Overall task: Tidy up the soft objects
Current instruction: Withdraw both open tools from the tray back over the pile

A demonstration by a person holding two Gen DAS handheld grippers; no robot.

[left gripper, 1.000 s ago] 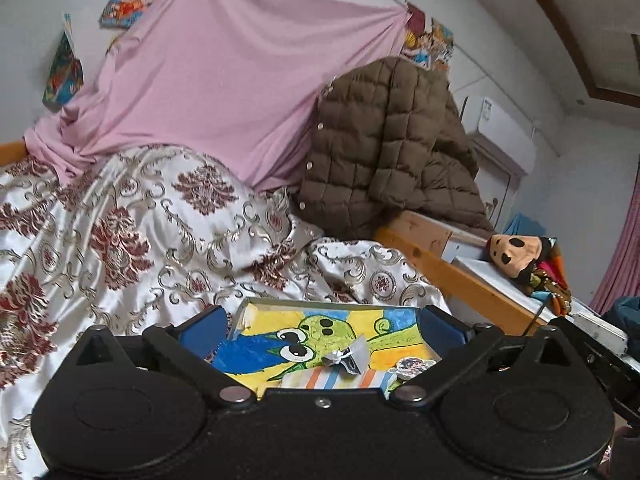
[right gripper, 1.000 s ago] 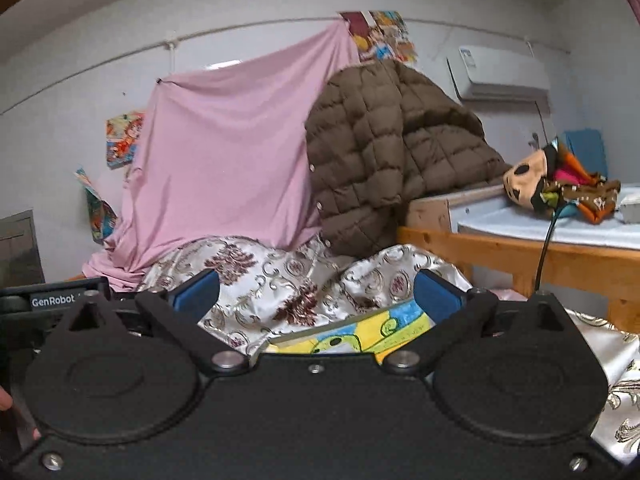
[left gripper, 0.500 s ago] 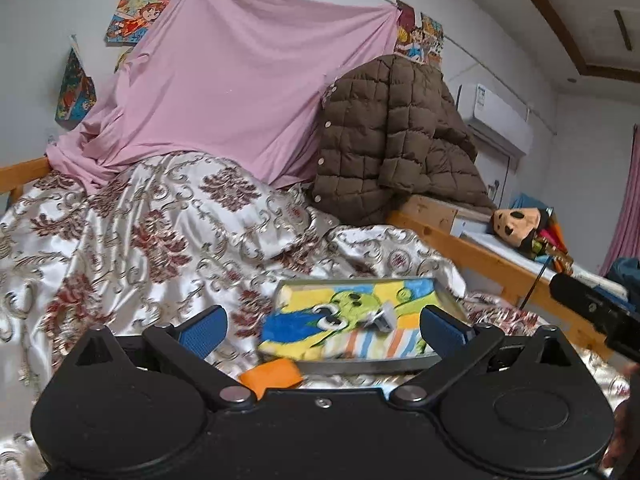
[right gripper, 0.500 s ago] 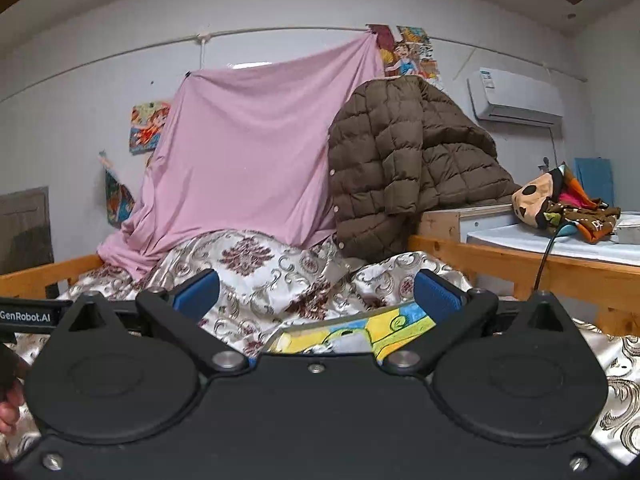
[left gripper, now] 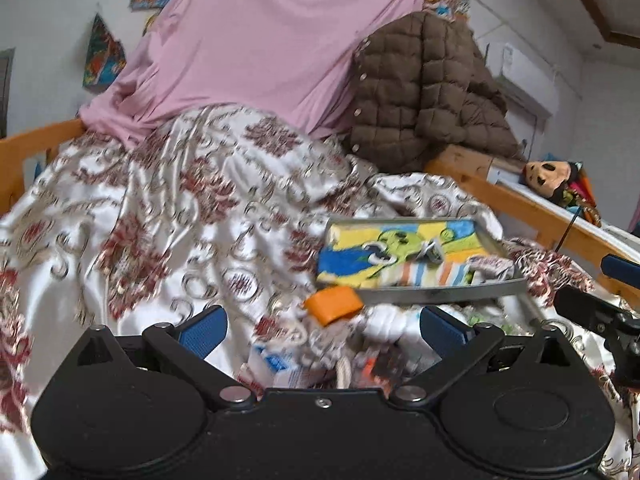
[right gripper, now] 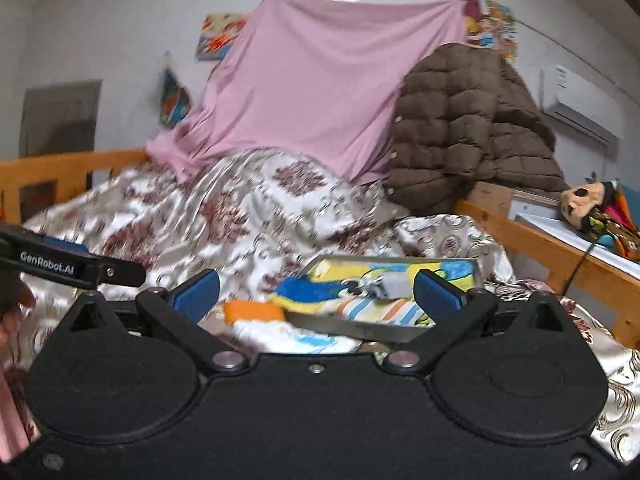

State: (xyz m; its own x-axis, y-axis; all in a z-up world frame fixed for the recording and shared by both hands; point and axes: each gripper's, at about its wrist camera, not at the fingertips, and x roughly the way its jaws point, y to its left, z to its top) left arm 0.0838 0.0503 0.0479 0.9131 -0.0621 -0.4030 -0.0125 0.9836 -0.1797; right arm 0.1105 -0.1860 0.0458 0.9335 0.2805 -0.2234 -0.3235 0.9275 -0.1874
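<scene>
Nearest in each wrist view is the black gripper body: the left gripper point(left gripper: 320, 330) and the right gripper point(right gripper: 316, 294) both have their blue-padded fingers spread wide with nothing between them. Just beyond the left fingers lies a blurred jumble of small soft items point(left gripper: 320, 356) on the bedspread point(left gripper: 168, 216), a shiny white cover with dark red floral medallions, heavily rumpled. An orange piece point(left gripper: 333, 304) sits at the near left corner of a shallow metal tray point(left gripper: 440, 291), touching or just beside it; the tray holds a bright cartoon-printed cloth point(left gripper: 384, 252) in yellow, blue and green, with a small grey object point(left gripper: 430, 250) on top. In the right view a white cloth point(right gripper: 288, 334) lies under the orange piece. A wooden bed rail point(right gripper: 560, 248) runs along the right, with a plush toy point(right gripper: 588, 208) on the ledge past it. Farther back a brown quilted jacket point(left gripper: 424, 92) is heaped beside a pink sheet point(left gripper: 272, 40) hung on the white wall, flanked by colourful posters point(left gripper: 102, 56) and an air conditioner point(right gripper: 576, 104)
</scene>
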